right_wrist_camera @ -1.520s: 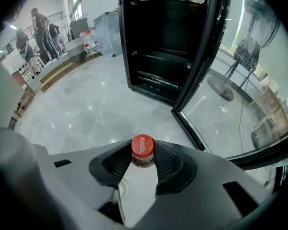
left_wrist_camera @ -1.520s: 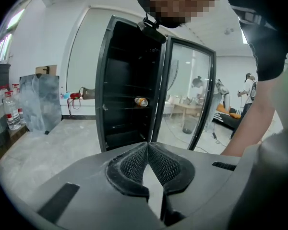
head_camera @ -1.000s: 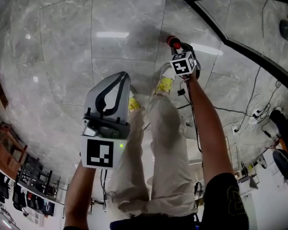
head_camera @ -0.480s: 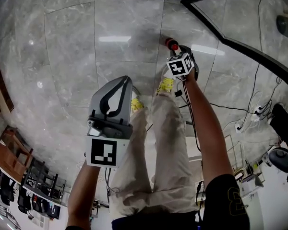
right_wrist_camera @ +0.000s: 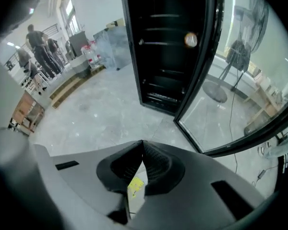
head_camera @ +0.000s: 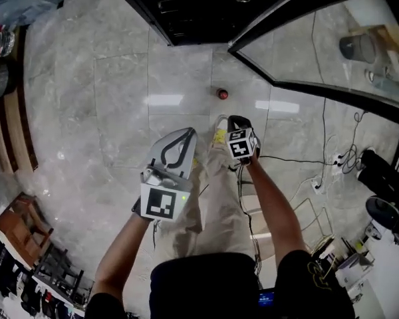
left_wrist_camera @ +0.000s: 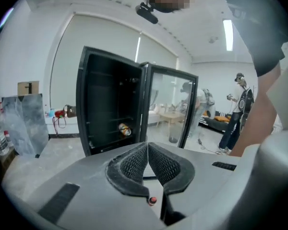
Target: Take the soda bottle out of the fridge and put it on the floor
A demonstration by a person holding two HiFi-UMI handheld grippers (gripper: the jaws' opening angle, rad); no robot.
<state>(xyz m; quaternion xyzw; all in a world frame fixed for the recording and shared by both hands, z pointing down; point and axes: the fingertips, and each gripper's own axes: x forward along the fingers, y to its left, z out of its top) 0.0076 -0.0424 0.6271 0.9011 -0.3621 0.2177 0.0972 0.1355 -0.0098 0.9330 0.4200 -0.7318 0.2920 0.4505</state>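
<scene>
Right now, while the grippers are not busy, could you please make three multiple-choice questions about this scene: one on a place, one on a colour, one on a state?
1. Where is the soda bottle?
A) on a shelf
B) on the floor, in front of the fridge
C) on a table

2. What colour is the bottle's cap?
A) red
B) blue
C) white

3. How is the fridge's glass door?
A) shut
B) swung open
C) taken off and lying flat

Answers:
1 B: the head view shows the bottle on the grey tiles just before the dark fridge opening.
2 A: seen from above, the cap is a red dot.
3 B: the door stands out to one side and the shelves inside are in view.
</scene>
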